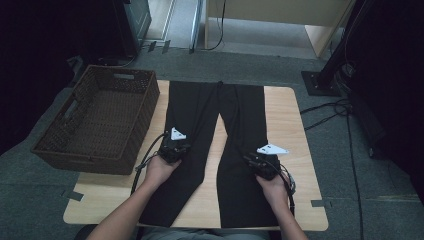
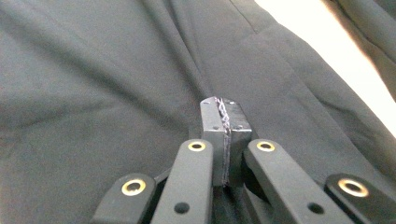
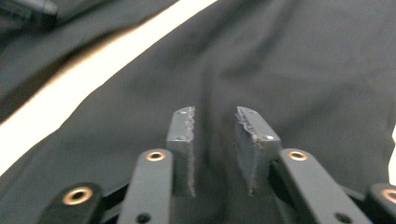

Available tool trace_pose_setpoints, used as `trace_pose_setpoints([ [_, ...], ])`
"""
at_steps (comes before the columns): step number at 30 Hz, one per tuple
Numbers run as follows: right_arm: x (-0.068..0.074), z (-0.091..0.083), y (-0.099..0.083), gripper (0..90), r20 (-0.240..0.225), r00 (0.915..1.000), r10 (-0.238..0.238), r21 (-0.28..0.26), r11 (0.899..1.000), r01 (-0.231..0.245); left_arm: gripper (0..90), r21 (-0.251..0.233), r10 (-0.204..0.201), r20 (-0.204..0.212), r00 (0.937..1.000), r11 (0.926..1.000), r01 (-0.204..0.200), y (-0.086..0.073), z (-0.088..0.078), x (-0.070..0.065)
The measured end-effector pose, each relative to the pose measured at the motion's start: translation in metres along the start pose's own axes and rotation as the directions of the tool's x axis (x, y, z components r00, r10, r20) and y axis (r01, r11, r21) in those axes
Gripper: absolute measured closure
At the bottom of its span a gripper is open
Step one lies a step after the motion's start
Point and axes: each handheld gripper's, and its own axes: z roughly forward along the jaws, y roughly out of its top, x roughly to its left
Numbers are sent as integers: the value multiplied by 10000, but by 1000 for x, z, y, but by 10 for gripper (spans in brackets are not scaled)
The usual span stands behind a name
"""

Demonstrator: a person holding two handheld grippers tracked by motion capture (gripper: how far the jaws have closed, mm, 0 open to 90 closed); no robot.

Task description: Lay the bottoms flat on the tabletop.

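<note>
Black trousers (image 1: 220, 135) lie flat on the light wooden bench (image 1: 287, 130), waistband at the far edge, both legs running toward the person and spreading apart so a wedge of bare wood shows between them. Fabric smooth overall, with shallow creases visible in the left gripper view.

Left hand-held gripper (image 1: 173, 148): resting on the trouser leg at the left of the high view, about halfway down its length. Left gripper view shows the jaws clenched, pads pressed flat together with their tips down against the trousers (image 2: 116, 84). Whether any cloth is nipped between the pads cannot be told; a crease runs up from the pad tips.

Right hand-held gripper (image 1: 261, 165): on the other leg, near its inner edge, slightly closer to the person than the left one. Right gripper view shows the jaws parted, a clear gap between the pads, dark trouser cloth (image 3: 299, 70) lying flat beneath and between them, nothing grasped. Strip of bare bench (image 3: 93, 65) visible off to the upper left of that view.

Brown woven basket (image 1: 97, 117) stands at the bench's left edge, just beside the trousers, overhanging the side.

Grey carpeted floor (image 1: 360, 200) surrounds the bench; cables trail across it at right.
</note>
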Motion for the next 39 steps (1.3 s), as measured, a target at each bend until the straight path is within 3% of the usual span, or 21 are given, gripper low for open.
trace_pose_setpoints([
  [6,-4,11,18,566,176,9996,208,-226,9995,-204,900,-147,-167,368,9992,9997,173,-6,-2,-2],
  [9,-12,26,22,525,551,9980,314,-238,9993,-302,900,-128,-225,401,9989,9997,230,-6,-2,-1],
  [11,-18,34,25,522,626,9972,421,123,9990,-429,900,-133,-184,381,9991,9997,189,-6,-2,-1],
  [14,-21,42,24,561,1018,9948,92,443,9989,-138,900,-93,-127,338,9993,9999,130,-6,-3,-1],
  [20,-28,37,19,601,1221,9925,-83,422,9991,32,900,-173,-290,304,9991,9994,296,-7,-3,-1],
  [23,-37,30,15,620,1385,9903,38,442,9990,-101,899,-224,-450,401,9982,9987,459,-7,-2,0],
  [27,-49,23,17,627,1875,9811,470,578,9966,-588,898,-229,-525,445,9976,9983,536,-7,-1,-1],
  [29,-48,21,24,653,1674,9835,679,194,9972,-722,898,-214,-583,457,9973,9980,593,-7,-1,-1],
  [32,-37,26,42,667,1216,9915,455,8,9989,-460,898,-217,-591,461,9972,9980,601,-7,-1,-1],
  [37,-16,52,69,659,653,9975,258,-62,9997,-255,897,-255,-450,331,9984,9986,458,-7,-1,-3],
  [39,-9,63,78,654,449,9989,108,-231,9997,-98,897,-272,-501,459,9977,9983,514,-6,0,-3],
])
